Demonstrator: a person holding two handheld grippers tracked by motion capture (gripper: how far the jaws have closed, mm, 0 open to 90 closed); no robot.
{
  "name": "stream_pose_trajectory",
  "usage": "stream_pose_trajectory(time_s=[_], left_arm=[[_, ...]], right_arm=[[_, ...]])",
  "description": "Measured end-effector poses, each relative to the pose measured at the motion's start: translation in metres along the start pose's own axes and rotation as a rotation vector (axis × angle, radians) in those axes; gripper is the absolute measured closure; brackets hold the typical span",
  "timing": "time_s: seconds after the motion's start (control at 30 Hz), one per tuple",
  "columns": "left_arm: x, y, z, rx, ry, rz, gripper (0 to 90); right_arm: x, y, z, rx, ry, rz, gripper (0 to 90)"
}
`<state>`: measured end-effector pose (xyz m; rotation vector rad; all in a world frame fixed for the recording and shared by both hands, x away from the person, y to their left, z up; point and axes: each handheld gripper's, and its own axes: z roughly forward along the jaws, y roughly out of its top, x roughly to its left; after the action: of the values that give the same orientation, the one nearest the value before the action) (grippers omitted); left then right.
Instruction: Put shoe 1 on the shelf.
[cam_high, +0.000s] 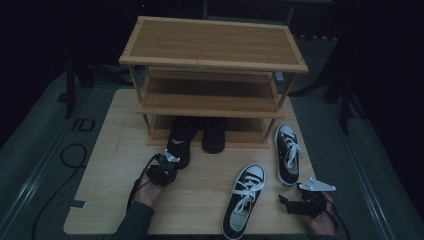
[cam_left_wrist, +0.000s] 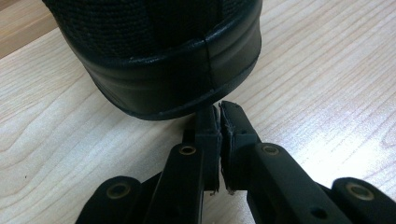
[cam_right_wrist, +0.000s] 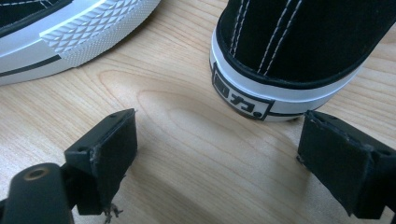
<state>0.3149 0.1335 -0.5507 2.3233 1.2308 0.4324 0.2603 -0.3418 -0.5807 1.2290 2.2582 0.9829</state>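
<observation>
A black shoe (cam_high: 180, 140) lies half out of the bottom shelf of a wooden shoe rack (cam_high: 212, 62), with a second black shoe (cam_high: 214, 134) beside it. My left gripper (cam_high: 166, 161) is shut, with nothing between its jaws. In the left gripper view its tips (cam_left_wrist: 219, 112) touch the rubber heel of the black shoe (cam_left_wrist: 163, 60). Two black-and-white sneakers lie on the table: one (cam_high: 288, 154) to the right of the rack and one (cam_high: 243, 200) near the front edge. My right gripper (cam_high: 287, 202) is open. Its jaws (cam_right_wrist: 219, 140) stand wide apart just short of the right sneaker's heel (cam_right_wrist: 299, 51), with the near sneaker's toe (cam_right_wrist: 70, 32) off to the left.
The rack stands at the back of a light wooden table (cam_high: 115, 165); its top and middle shelves hold nothing. A black cable (cam_high: 70, 155) loops on the grey floor to the left. Dark stands flank the table at the far sides.
</observation>
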Motion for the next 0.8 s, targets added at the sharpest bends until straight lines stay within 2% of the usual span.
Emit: stream_pose_trajectory(time_s=[0.03, 0.27, 0.53, 0.63, 0.8], left_arm=[[0.003, 0.0, 0.0, -0.004, -0.003, -0.017, 86.7], [0.009, 0.003, 0.004, -0.012, 0.012, -0.042, 87.4], [0.015, 0.012, 0.01, -0.022, 0.032, -0.095, 89.6], [0.016, 0.015, 0.012, -0.023, 0.034, -0.1, 90.0], [0.015, 0.028, 0.014, -0.027, 0.039, -0.084, 90.0]], right_arm=[[0.0, 0.0, 0.0, 0.0, 0.0, 0.0, 11.4], [0.0, 0.0, 0.0, 0.0, 0.0, 0.0, 11.5], [0.0, 0.0, 0.0, 0.0, 0.0, 0.0, 11.5], [0.0, 0.0, 0.0, 0.0, 0.0, 0.0, 11.4], [0.0, 0.0, 0.0, 0.0, 0.0, 0.0, 11.4]])
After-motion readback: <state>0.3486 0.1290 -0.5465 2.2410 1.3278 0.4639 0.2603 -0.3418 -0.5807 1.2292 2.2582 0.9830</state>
